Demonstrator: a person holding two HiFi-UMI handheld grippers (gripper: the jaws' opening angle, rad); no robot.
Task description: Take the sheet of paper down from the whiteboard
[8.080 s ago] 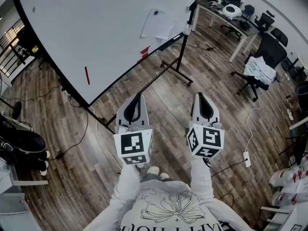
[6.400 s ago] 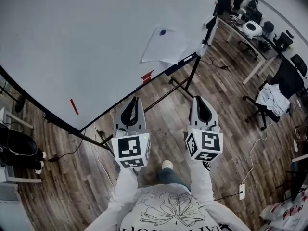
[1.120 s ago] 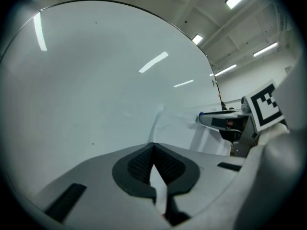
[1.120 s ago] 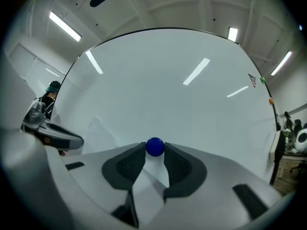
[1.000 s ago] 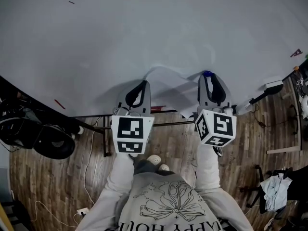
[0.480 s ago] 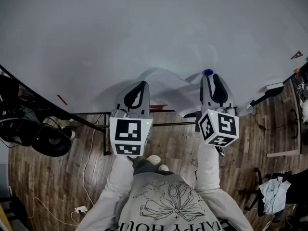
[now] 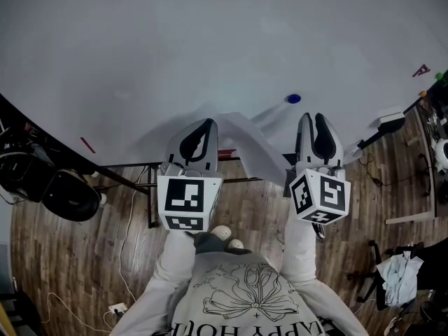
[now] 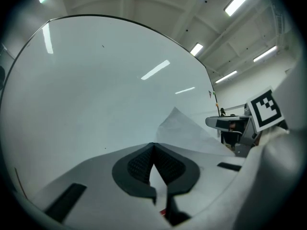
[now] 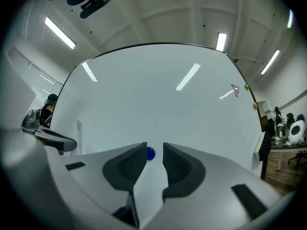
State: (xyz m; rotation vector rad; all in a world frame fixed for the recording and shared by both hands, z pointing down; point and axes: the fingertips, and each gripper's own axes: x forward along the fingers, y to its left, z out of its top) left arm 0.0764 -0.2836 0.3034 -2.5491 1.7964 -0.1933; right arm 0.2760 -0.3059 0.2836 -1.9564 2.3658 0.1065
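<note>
The white sheet of paper (image 7: 248, 142) hangs off the whiteboard (image 7: 210, 40), sloping down to the right between the two grippers. My left gripper (image 7: 208, 121) is shut on its left edge; in the left gripper view the sheet (image 8: 184, 131) rises beyond the closed left gripper (image 8: 153, 145). A round blue magnet (image 7: 294, 98) stays on the board, clear of the sheet. My right gripper (image 7: 314, 116) is just below and right of it, jaws apart and closing. In the right gripper view the magnet (image 9: 150, 153) shows through the right gripper's (image 9: 154, 146) gap, beyond the tips, with nothing pinched.
A red marker (image 7: 87, 145) lies at the board's lower left edge, and the board's tray end (image 7: 390, 120) juts out at the right. Small magnets (image 7: 421, 70) sit near the right edge. Dark bags (image 7: 56, 191) and cables lie on the wood floor at the left.
The sheet's upper right corner has come free of the blue magnet and dropped, still held by the left gripper. The right gripper has drawn back to the right, off the magnet.
</note>
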